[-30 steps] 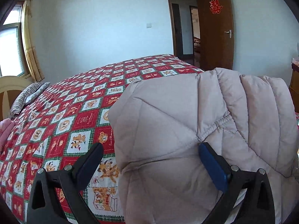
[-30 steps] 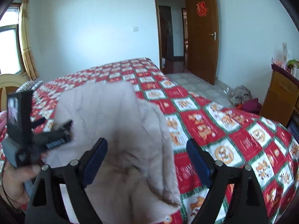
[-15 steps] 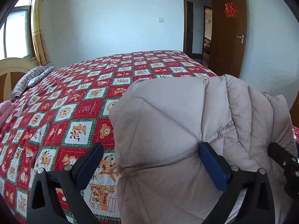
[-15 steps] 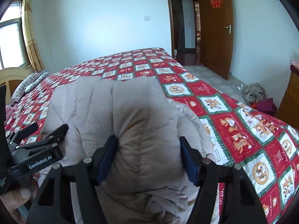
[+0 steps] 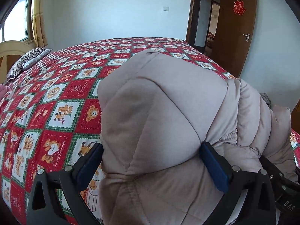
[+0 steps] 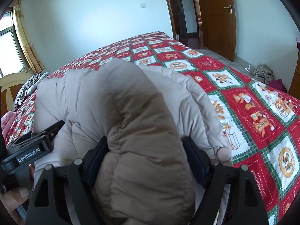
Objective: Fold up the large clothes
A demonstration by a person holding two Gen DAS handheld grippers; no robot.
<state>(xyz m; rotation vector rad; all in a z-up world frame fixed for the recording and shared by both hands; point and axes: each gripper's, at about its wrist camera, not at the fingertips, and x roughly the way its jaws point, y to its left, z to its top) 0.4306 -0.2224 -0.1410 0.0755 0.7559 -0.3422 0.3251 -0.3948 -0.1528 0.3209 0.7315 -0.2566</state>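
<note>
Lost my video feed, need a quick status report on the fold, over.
Left gripper and right gripper both clamped on the beige padded coat. Coat bunched on the patchwork bedspread. Nothing blocking ahead.

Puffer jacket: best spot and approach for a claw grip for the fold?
Grip the puffer jacket at a rolled padded edge, coming in low from the near side of the bed. The quilted bulk bunches there, filling the gap between the pads. Both claws already do this: left claw and right claw each pinch a thick fold, side by side.
</note>
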